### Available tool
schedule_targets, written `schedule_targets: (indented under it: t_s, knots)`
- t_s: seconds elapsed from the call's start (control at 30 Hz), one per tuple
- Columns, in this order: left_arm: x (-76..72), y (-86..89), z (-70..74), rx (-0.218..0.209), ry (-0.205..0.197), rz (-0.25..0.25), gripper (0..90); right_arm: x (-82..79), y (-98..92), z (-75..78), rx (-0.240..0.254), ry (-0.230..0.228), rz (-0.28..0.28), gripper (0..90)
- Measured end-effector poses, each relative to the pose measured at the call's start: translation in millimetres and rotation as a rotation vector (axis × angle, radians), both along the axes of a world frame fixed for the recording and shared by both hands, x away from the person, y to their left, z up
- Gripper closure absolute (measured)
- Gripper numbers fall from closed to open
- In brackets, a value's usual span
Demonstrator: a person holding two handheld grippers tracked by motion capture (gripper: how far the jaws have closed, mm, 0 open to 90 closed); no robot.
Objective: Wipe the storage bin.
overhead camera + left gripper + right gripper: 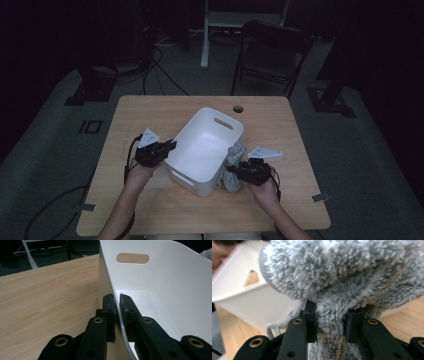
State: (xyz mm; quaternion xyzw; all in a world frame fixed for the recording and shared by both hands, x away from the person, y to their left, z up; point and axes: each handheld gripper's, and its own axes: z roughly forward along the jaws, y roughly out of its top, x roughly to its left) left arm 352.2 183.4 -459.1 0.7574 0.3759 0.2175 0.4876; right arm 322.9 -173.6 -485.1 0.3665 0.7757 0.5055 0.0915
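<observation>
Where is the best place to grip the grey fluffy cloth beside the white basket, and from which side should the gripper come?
Probably at a bunched fold near its middle, coming from the person's side, away from the white basket. The grey fluffy cloth is soft and thick, so a gathered fold fills the jaws well. The right gripper is already shut on such a fold.

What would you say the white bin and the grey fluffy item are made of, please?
White bin: likely moulded plastic, smooth and slightly glossy, with thin walls and a cut-out handle slot. Grey fluffy item: seemingly plush microfibre or fleece fabric, matte, with dense shaggy pile; what it is exactly is unclear.
</observation>
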Motion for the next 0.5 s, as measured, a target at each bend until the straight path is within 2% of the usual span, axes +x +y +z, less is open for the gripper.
schedule_targets:
  t_s: [0.27, 0.4, 0.5]
  knots:
    - [-0.1, -1.1, -0.2, 0.001, -0.004, 0.003, 83.7, 11.1, -1.6, -22.6, -0.051, 0.058, -0.013, 68.9]
    - [-0.2, -1.5, -0.3, 0.000, -0.005, 0.007, 83.6, 22.8, -2.2, -44.7, -0.096, 0.128, -0.022, 68.9]
    - [-0.4, -1.9, -0.4, 0.000, -0.007, 0.017, 83.3, 23.5, -2.3, -44.7, -0.092, 0.136, -0.027, 69.0]
